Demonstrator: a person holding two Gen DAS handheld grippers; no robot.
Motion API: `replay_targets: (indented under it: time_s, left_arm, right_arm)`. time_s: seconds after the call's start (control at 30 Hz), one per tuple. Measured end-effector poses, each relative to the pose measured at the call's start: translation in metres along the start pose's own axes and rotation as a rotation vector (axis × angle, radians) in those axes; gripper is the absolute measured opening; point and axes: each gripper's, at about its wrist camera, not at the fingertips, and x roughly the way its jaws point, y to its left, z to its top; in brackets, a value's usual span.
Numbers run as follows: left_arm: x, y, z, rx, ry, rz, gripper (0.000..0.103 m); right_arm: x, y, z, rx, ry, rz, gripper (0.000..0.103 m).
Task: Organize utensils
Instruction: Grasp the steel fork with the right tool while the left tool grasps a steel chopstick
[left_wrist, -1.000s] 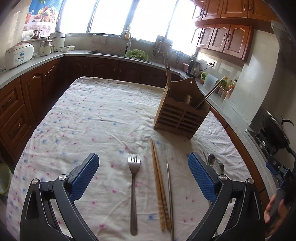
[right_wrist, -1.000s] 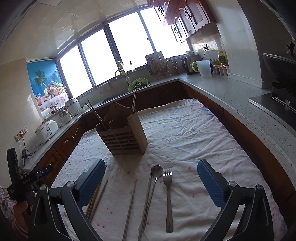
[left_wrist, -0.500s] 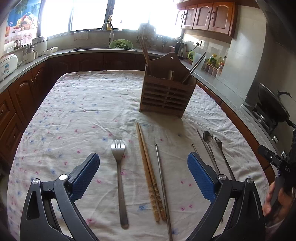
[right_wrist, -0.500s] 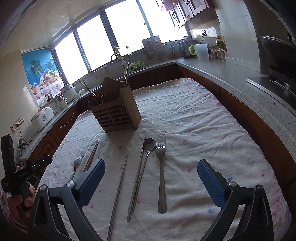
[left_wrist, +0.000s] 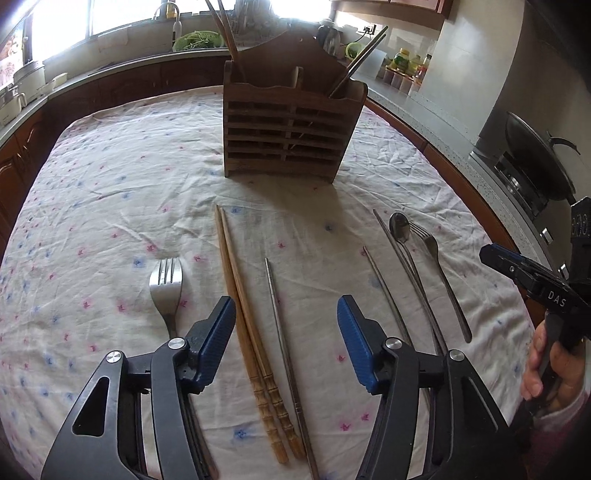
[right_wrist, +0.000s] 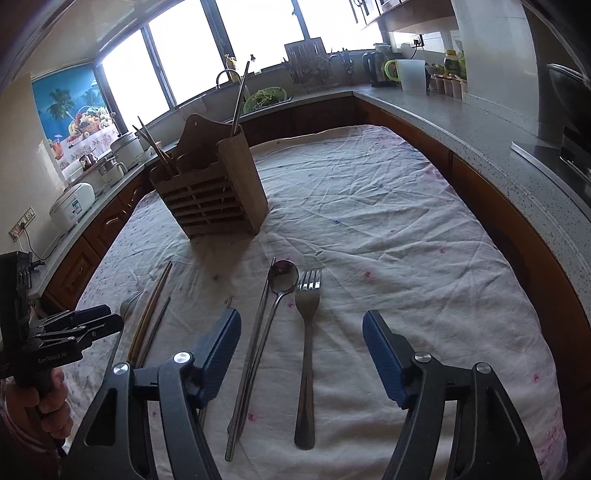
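Observation:
A slatted wooden utensil holder (left_wrist: 291, 122) stands mid-table with chopsticks in it; it also shows in the right wrist view (right_wrist: 214, 184). My left gripper (left_wrist: 286, 332) is open above a pair of wooden chopsticks (left_wrist: 251, 332) and a metal chopstick (left_wrist: 286, 343). A fork (left_wrist: 166, 291) lies to its left. My right gripper (right_wrist: 301, 343) is open above a spoon (right_wrist: 282, 280), a fork (right_wrist: 306, 332) and metal chopsticks (right_wrist: 255, 339).
The table has a white flowered cloth (right_wrist: 388, 229). Kitchen counters (right_wrist: 461, 122) curve around it, with a stove and wok (left_wrist: 535, 162) at the right and rice cookers (right_wrist: 74, 206) at the left.
Both grippers have moved down and forward toward the utensils. Both sets of jaws have narrowed but stay open.

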Motion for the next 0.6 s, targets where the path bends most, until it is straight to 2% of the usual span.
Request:
replay_targets:
  time_s: [0.2,0.4,0.6]
  left_arm:
    - [0.028,-0.002,0.010,0.032,0.079,0.010,0.041]
    - [0.058,-0.006,0.016,0.069,0.152,0.026,0.030]
    - [0.067,-0.010,0.020,0.096,0.170,0.045,0.029]
  right_arm:
    - [0.024,-0.002,0.003,-0.008,0.056,0.009,0.051]
    - [0.048,-0.005,0.004,-0.017,0.115,0.004,0.042]
    - [0.069,-0.003,0.004,-0.057,0.170,-0.017,0.034]
